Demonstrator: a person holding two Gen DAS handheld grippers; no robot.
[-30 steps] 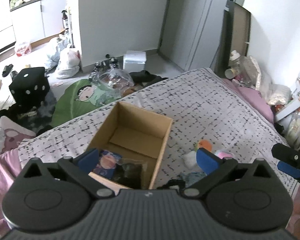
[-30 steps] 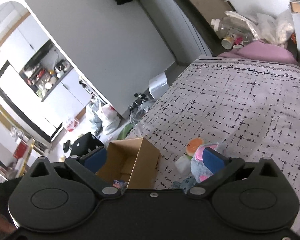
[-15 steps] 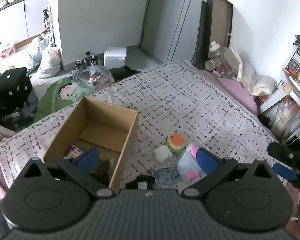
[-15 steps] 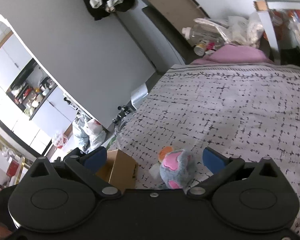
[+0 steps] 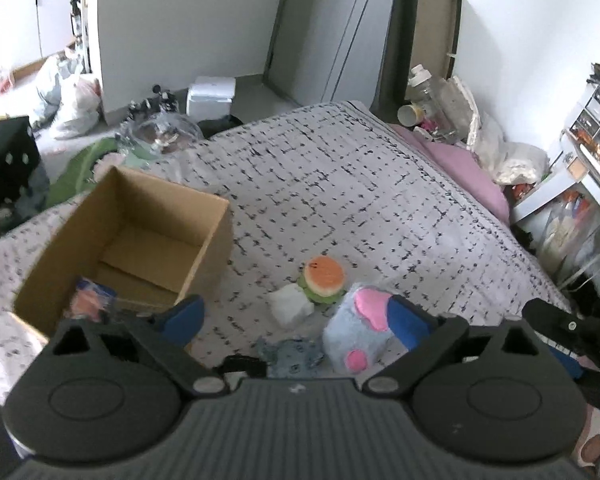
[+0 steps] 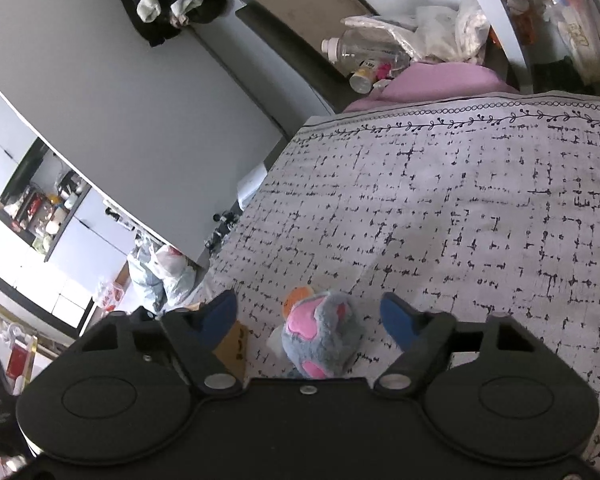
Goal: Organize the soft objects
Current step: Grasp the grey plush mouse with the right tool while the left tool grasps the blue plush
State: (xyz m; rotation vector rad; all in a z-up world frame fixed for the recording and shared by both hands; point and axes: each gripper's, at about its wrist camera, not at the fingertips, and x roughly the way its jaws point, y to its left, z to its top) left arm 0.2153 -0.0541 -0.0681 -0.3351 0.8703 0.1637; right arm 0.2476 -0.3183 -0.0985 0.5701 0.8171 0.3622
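With the right gripper [image 6: 308, 316] spread wide around the fluffy grey-blue plush toy with pink patches [image 6: 320, 336], which lies on the bedspread right of the open brown cardboard box [image 5: 140, 236], sink lower and close on its middle, while the left gripper [image 5: 296, 316] hangs open too.

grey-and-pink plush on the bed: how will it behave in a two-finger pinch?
The grey-and-pink plush looks furry and stuffed, so it probably squashes rather than slips. Likely light for its bulk. Its rounded body may roll on the bedspread if nudged by the open right gripper.

wrist views above bed [image 5: 340, 184], sharing plush [image 6: 320, 336]
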